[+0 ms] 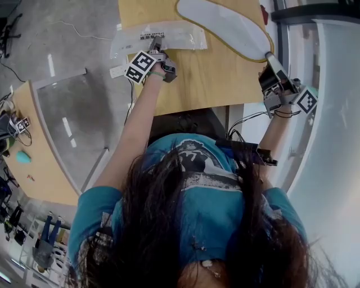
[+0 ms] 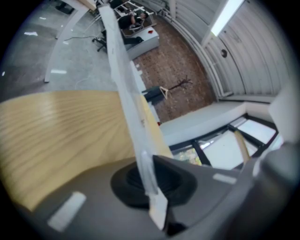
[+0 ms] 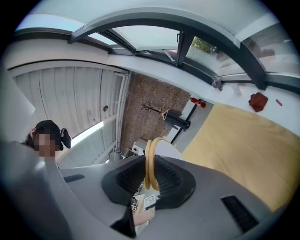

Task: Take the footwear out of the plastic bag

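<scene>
A flat clear plastic bag (image 1: 160, 35) with a printed label lies at the far left of the wooden table (image 1: 208, 79). My left gripper (image 1: 156, 45) is shut on its near edge. In the left gripper view the bag (image 2: 125, 89) stands edge-on and runs down between the pads (image 2: 140, 176). The footwear (image 1: 225, 22), a flat white slipper with a yellow rim, lies on the table to the right, outside the bag. My right gripper (image 1: 271, 59) pinches its near end. The yellow rim (image 3: 151, 159) sits between that gripper's pads (image 3: 168, 180).
A small red object (image 1: 264, 14) lies at the table's far right corner; the right gripper view shows it too (image 3: 257, 101). A white curved ledge (image 1: 332, 124) borders the table on the right. A second wooden desk (image 1: 36, 157) stands to the left, across grey floor.
</scene>
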`<move>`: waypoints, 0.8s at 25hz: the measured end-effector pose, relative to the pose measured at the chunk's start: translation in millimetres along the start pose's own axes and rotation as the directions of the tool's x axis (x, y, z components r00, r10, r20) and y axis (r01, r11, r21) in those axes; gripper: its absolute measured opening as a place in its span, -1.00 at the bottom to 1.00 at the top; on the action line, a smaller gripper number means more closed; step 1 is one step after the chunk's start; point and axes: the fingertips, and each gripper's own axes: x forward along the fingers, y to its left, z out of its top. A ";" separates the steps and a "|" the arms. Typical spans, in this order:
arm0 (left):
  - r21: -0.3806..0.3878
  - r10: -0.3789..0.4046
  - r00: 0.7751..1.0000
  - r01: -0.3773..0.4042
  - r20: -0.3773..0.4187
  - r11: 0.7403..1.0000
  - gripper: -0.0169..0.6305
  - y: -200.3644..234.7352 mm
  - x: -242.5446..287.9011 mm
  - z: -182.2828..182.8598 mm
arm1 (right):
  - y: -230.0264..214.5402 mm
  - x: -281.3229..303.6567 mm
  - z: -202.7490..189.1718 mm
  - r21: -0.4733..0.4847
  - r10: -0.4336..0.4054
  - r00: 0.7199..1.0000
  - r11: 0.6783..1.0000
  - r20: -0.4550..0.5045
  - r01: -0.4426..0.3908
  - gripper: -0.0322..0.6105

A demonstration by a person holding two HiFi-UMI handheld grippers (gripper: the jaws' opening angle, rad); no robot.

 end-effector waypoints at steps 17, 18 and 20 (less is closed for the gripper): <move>-0.292 -0.045 0.998 0.028 -0.052 0.956 -0.72 -4.4 14.9 -26.8 | -129.6 103.4 -132.1 0.454 -0.215 0.969 0.857 -0.118 0.245 -0.69; -0.323 -0.065 0.996 0.045 -0.053 0.945 -0.61 -6.6 14.4 -25.7 | -136.0 101.7 -133.8 0.463 -0.230 0.966 0.848 -0.118 0.259 -0.69; -0.363 -0.096 0.994 0.071 -0.051 0.929 -0.31 -11.2 12.4 -21.8 | -147.2 99.5 -139.9 0.451 -0.265 0.953 0.840 -0.143 0.301 -0.69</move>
